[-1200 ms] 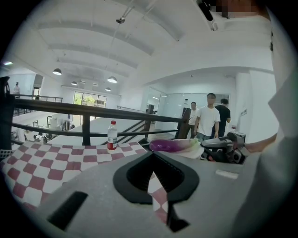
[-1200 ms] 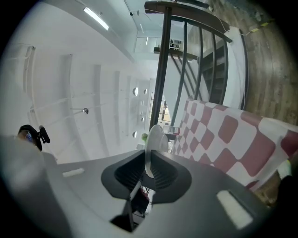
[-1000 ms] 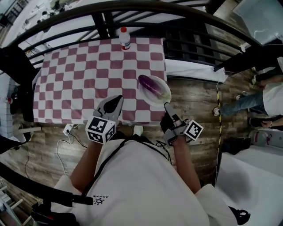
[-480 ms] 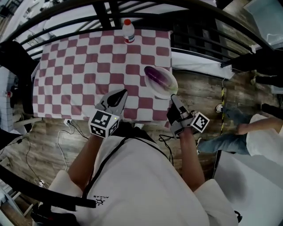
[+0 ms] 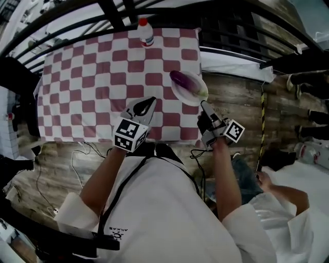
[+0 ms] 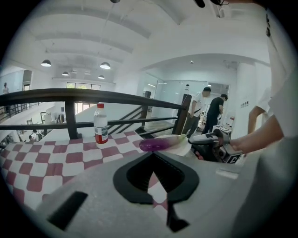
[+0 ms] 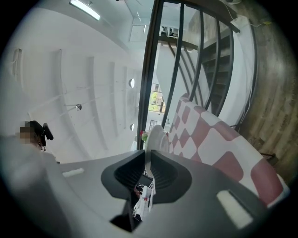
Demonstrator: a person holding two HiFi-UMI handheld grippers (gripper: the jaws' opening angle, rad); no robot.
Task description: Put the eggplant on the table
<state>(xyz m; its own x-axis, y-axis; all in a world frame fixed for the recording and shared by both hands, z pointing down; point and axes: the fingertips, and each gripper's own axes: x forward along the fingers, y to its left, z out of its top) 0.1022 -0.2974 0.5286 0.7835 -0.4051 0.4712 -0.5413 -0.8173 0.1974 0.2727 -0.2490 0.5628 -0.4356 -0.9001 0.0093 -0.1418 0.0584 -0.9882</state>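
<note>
A purple eggplant lies on a white plate that juts past the right edge of the table with the red-and-white checked cloth. My right gripper is shut on the plate's near rim, which shows edge-on between its jaws. The left gripper view shows that right gripper at the plate's right side. My left gripper hovers over the cloth's near part, left of the plate, shut and empty. I cannot tell whether the plate rests on the cloth.
A clear bottle with a red label stands at the table's far edge. A dark railing curves behind the table. Cables trail on the wooden floor at the left. People stand to the right.
Both grippers have moved forward and down, from in front of the table to over its near part. The plate with the eggplant has stayed at the right gripper's tips.
</note>
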